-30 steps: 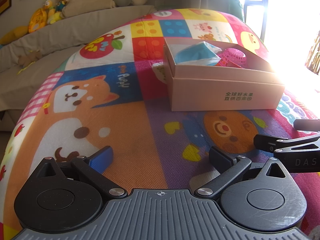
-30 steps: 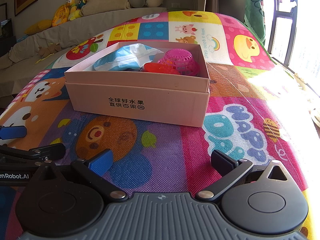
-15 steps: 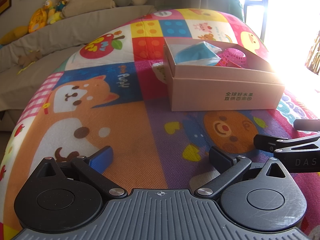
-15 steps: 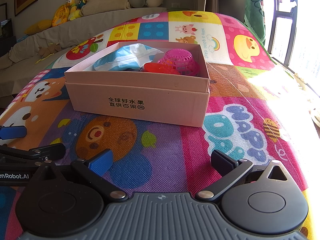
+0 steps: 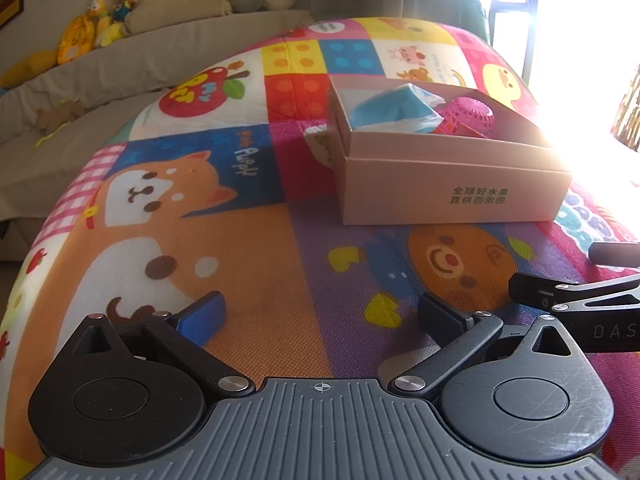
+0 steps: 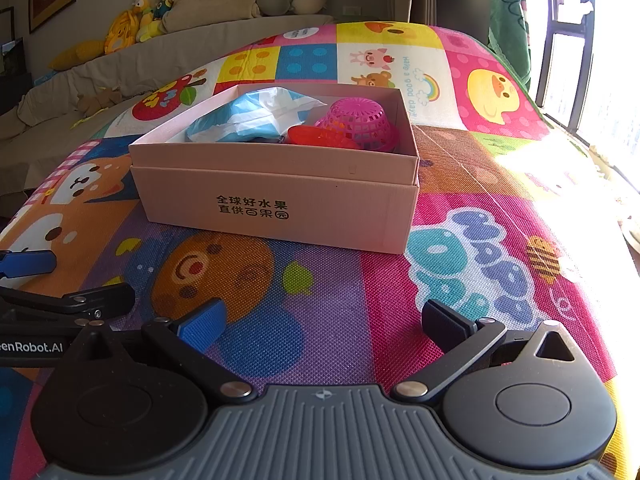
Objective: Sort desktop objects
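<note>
A pink cardboard box [image 6: 276, 196] stands on the colourful play mat [image 6: 340, 320]. In it lie a blue and white plastic pack [image 6: 248, 120], an upturned pink mesh basket [image 6: 360, 122] and a red object [image 6: 316, 136]. The box also shows in the left wrist view [image 5: 452, 184], with a small white packet [image 5: 320, 142] against its left side. My left gripper [image 5: 320, 316] is open and empty, low over the mat, well in front of the box. My right gripper [image 6: 320, 322] is open and empty, beside the left one.
A grey sofa [image 6: 120, 68] with plush toys [image 6: 136, 24] and cushions runs along the back left. Bright windows [image 6: 580, 60] are at the right. The mat's left edge [image 5: 24, 264] drops off near my left gripper.
</note>
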Demonstrator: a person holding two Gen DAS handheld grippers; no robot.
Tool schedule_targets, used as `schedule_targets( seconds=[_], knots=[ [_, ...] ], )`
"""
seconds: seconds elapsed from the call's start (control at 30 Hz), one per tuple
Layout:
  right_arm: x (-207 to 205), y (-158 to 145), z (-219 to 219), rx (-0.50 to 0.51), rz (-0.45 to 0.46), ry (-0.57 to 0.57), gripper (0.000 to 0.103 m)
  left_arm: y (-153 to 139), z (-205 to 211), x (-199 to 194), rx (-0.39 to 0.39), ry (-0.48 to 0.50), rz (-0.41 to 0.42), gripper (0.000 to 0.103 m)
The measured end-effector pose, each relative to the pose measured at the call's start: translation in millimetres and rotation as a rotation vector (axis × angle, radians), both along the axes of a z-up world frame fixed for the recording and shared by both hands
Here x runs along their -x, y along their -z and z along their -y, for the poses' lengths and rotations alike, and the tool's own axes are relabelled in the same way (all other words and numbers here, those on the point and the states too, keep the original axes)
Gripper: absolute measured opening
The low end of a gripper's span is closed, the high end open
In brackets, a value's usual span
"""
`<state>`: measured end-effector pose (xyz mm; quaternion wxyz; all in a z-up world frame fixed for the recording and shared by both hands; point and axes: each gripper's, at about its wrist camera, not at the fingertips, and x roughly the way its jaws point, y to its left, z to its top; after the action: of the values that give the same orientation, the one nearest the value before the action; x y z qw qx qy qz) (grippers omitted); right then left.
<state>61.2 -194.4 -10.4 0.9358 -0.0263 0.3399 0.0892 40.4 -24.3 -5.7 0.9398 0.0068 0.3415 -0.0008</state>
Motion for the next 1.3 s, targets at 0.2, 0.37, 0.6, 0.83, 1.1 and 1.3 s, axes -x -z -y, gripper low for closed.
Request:
schedule_targets(
  seconds=[0.2, 0.37, 0.6, 0.83, 1.1, 1.3],
  knots=[
    [0, 0, 0, 0.0, 0.0, 0.0, 0.103, 0, 0, 0, -0.004, 0.001, 0.0, 0.103],
    [-1, 0, 0, 0.003, 0.0, 0.0, 0.103, -2, -5, 1, 0.036, 0.0, 0.004, 0.103],
    [-1, 0, 0, 0.002, 0.0, 0.0, 0.103, -5, -4, -2, 0.014, -0.005, -0.042, 0.103],
    [0, 0, 0, 0.002, 0.001, 0.0, 0.103, -5, -10, -1, 0.043, -0.006, -0.033, 0.103],
    [-1, 0, 0, 0.002, 0.001, 0.0, 0.103, -4, -6, 1, 0.027, -0.017, -0.02, 0.103],
    [-1, 0, 0, 0.002, 0.001, 0.001, 0.103, -3, -6, 1, 0.027, -0.016, -0.02, 0.103]
  ],
)
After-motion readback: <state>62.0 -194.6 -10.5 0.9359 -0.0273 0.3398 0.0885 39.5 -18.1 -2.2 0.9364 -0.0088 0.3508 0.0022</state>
